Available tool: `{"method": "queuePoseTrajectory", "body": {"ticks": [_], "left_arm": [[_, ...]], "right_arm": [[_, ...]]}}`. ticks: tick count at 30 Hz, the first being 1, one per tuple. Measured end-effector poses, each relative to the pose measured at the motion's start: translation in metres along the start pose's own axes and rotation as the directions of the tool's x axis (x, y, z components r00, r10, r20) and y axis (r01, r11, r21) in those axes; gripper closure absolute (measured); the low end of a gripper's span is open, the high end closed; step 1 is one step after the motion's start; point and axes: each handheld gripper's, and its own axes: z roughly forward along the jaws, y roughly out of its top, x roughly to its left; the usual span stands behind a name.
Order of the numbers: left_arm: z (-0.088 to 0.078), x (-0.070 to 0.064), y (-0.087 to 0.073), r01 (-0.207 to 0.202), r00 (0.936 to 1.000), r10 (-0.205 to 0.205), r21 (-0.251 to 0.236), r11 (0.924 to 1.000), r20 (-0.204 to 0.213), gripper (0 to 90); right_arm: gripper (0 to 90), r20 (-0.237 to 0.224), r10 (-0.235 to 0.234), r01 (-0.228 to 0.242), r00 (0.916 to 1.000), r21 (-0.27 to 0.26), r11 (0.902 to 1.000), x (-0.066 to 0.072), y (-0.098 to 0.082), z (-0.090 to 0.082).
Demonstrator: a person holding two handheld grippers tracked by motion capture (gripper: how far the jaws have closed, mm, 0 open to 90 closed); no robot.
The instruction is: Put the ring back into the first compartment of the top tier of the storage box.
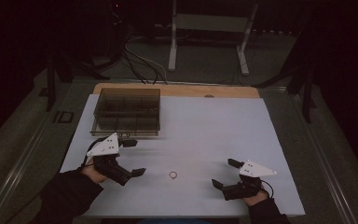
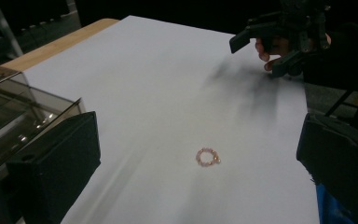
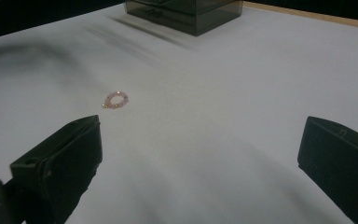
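A dim room, with a desk (image 1: 242, 140) covered by a white sheet and a strip of bare wood showing along its far edge. A person's two forearms in dark sleeves come in from the near side, each hand holding a two-jawed tool. The left tool (image 1: 131, 157) hovers near the left front of the desk, its black jaws spread wide apart and holding nothing; a grey three-cornered plate sits on top of it. The right tool (image 1: 227, 173) is at the right front, also topped by a grey plate, and its jaws too stand well apart and empty. Between the two tools, lying flat on the white sheet close to the near edge, is a small ring (image 1: 173, 175) of pinkish beads; it lies apart from both tools, touched by neither. In the left gripper view the ring (image 2: 207, 157) lies ahead between the open jaws, with the right tool (image 2: 265, 51) farther off beyond it. In the right gripper view the ring (image 3: 116, 100) lies ahead and toward the left jaw. At the far left of the desk stands a smoky, see-through box (image 1: 127, 112) with compartments inside, just beyond the left tool. Behind the desk, on the floor, run cables and the white legs of a stand (image 1: 208, 28).
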Motion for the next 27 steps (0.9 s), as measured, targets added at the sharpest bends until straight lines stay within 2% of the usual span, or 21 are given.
{"method": "queuePoseTrajectory", "body": {"ticks": [10, 15, 19, 27], "left_arm": [[0.023, -0.001, 0.004, 0.003, 0.9999, -0.003, 0.018, 0.9998, 0.01, 1.1], [0.036, -0.002, 0.002, 0.014, 0.9997, -0.014, 0.029, 0.9995, 0.017, 1.1], [0.044, -0.002, 0.002, 0.04, 0.9985, -0.042, 0.044, 0.9982, 0.036, 1.1], [0.056, -0.004, -0.001, 0.062, 0.9981, -0.062, 0.038, 0.9973, 0.002, 1.1]], "right_arm": [[0.0, 0.003, 0.003, -0.003, 1.0, 0.0, 1.0, 0.0, 0.0, -0.001], [0.0, 0.002, 0.006, -0.006, 1.0, 0.001, 1.0, -0.001, 0.0, -0.001], [0.0, 0.004, 0.003, -0.003, 1.0, 0.002, 1.0, -0.001, 0.0, -0.001], [0.0, 0.002, 0.004, -0.004, 1.0, 0.003, 1.0, -0.001, 0.0, -0.001]]}}
